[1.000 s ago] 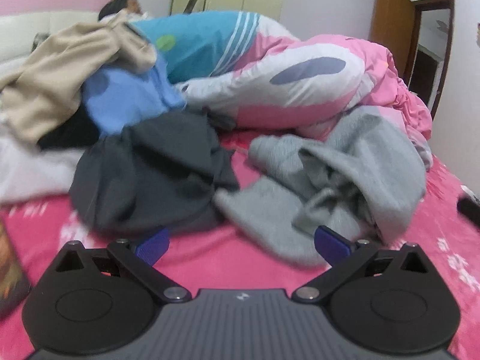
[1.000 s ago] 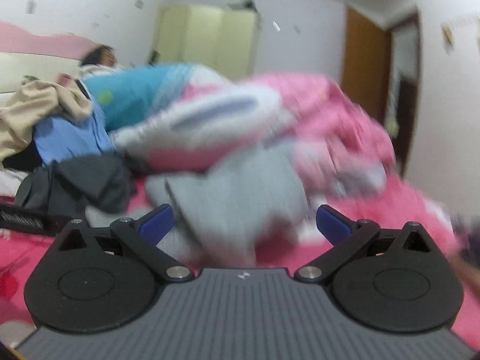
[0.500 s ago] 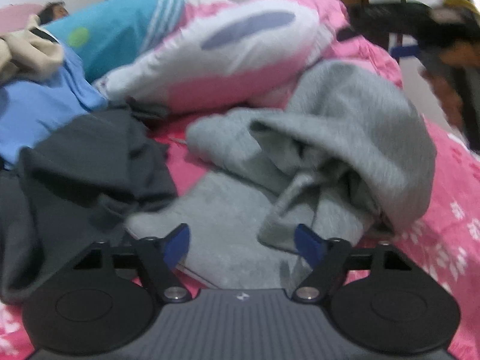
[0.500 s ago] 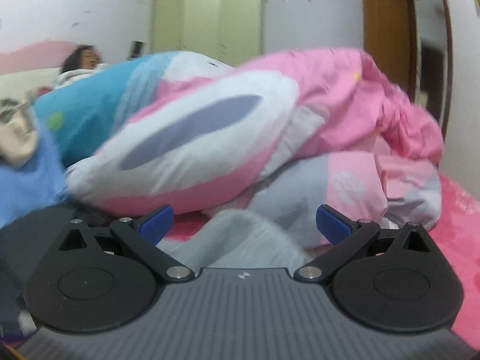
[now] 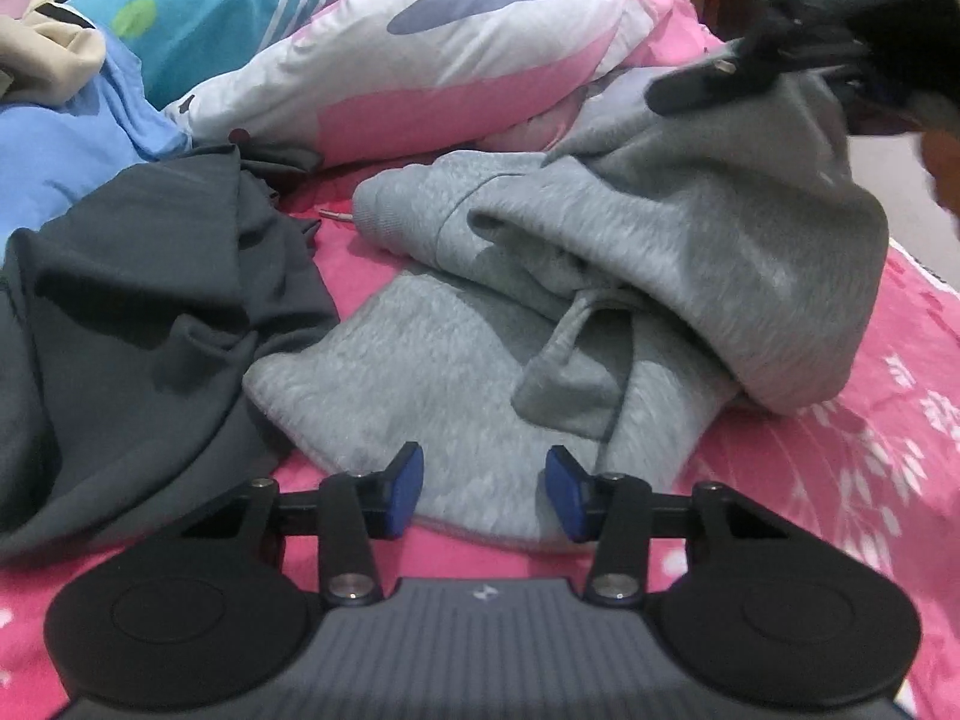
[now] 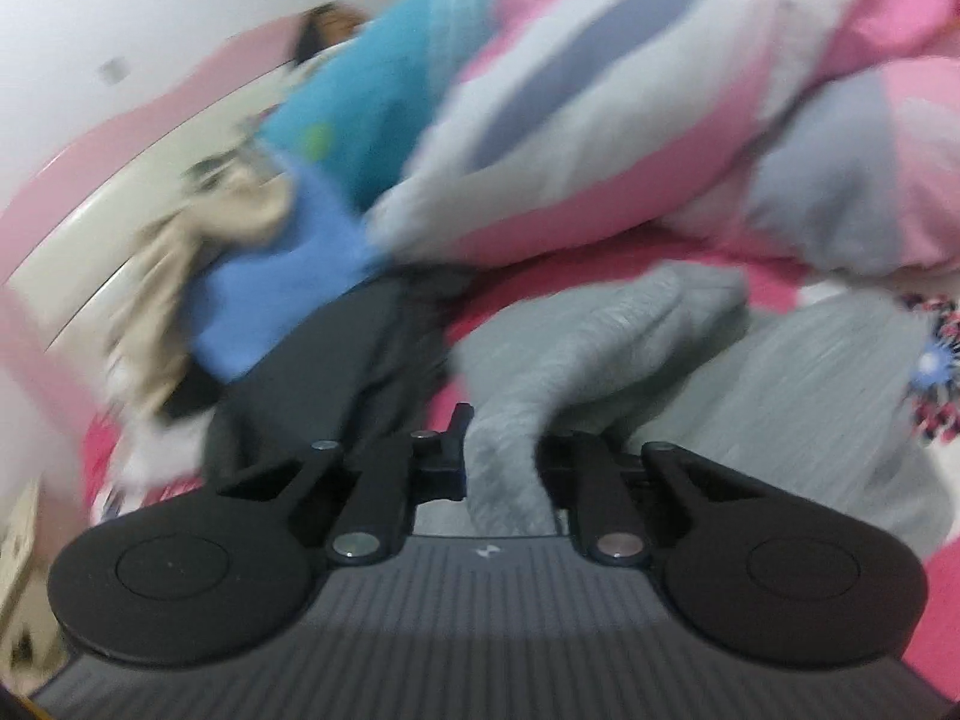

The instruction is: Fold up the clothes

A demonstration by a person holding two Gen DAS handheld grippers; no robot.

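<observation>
On the pink bed [image 5: 870, 480], the right gripper [image 6: 504, 468] apparently pinches the grey hoodie [image 5: 660, 252] while the left gripper's [image 5: 483, 489] jaws close around its near hem.

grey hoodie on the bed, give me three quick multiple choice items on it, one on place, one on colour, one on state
1. Where does the dark grey garment lie relative to the grey hoodie, in the left wrist view?
A. on its left
B. on its right
C. on top of it

2. What colour is the bed sheet?
A. white
B. pink with white print
C. green

3. What is between the fingers of the right gripper?
A. nothing
B. a fold of the grey hoodie
C. the blue garment

Answers: 1 A, it lies beside the hoodie's left edge. 2 B, bare sheet shows pink with white sprigs. 3 B, grey fabric is pinched there as the fingers close.
</observation>
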